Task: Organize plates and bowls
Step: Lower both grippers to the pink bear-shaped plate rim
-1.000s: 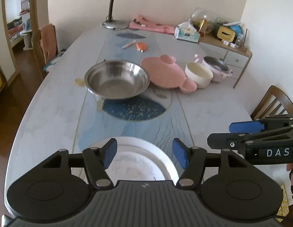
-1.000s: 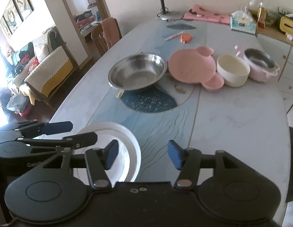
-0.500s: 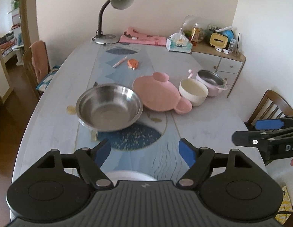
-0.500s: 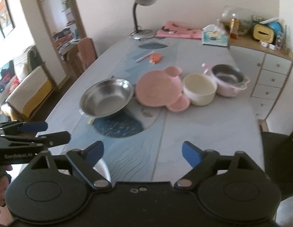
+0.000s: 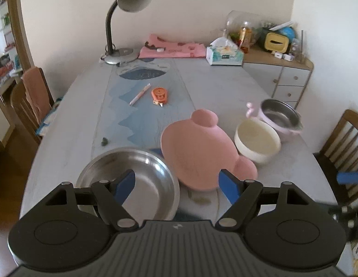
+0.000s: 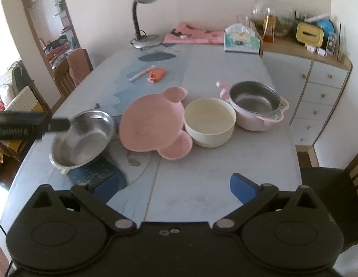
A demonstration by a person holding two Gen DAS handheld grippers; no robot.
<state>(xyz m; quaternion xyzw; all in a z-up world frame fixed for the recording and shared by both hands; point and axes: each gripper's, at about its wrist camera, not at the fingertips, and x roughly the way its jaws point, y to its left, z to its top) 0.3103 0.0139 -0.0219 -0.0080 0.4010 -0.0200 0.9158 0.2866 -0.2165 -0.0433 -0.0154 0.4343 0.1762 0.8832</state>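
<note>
**Four dishes in a row, both tongs empty**

Four pieces sit side by side across the table (image 6: 202, 173), likely staged for stacking: steel bowl (image 5: 142, 180), pink bear plate (image 5: 197, 152), cream bowl (image 6: 210, 122), pink pot (image 6: 254, 105). The left gripper (image 5: 176, 182), spread, hangs over the steel bowl's rim. The right gripper (image 6: 176, 185), jaws just opened wide with nothing between them, hovers short of the cream bowl.
</note>
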